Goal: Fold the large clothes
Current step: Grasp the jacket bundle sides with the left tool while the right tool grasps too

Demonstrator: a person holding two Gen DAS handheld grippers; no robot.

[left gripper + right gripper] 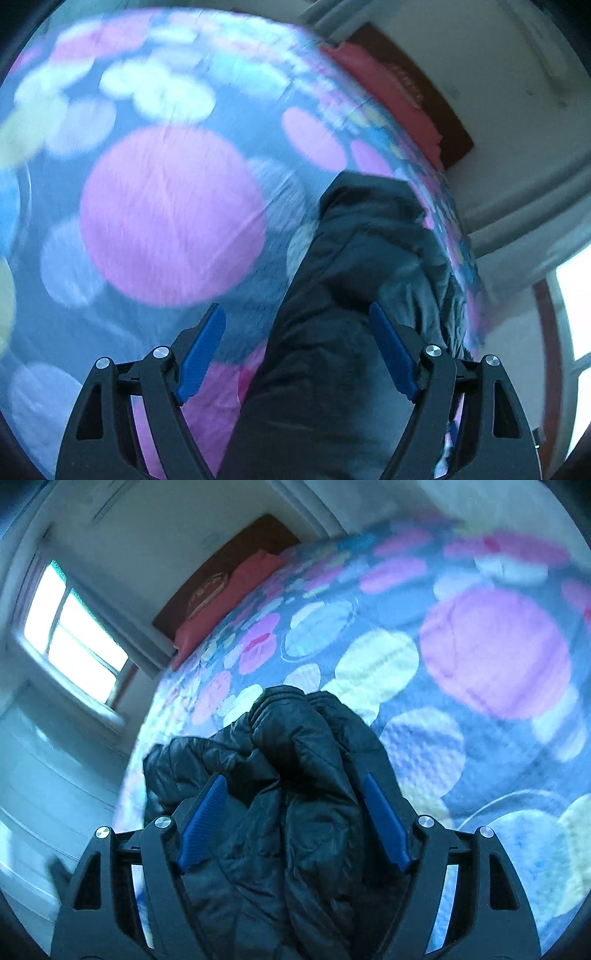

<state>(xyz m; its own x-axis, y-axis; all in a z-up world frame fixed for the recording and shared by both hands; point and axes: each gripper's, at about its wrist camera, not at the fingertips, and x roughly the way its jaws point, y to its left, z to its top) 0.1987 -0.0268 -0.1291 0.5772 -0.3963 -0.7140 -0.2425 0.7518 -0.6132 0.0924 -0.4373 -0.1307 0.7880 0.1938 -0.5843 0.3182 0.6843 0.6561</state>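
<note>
A black quilted jacket (354, 258) lies bunched on a bedspread (170, 214) printed with large pink, white and blue dots. In the left wrist view my left gripper (295, 306) is open above it. The jacket runs under the gap and the right finger (391, 350), and the left finger (203, 350) is clear of the cloth. In the right wrist view the jacket (295, 731) is heaped in thick folds between the blue pads of my right gripper (294, 777). Those jaws stand wide and the pads do not pinch the cloth. Both pictures are blurred.
The bedspread (495, 653) covers the bed on all sides of the jacket. A red pillow (229, 602) lies by a dark brown headboard (207, 587) at the far end. A bright window (74, 631) and white cabinet fronts (44, 768) stand beyond the bed's edge.
</note>
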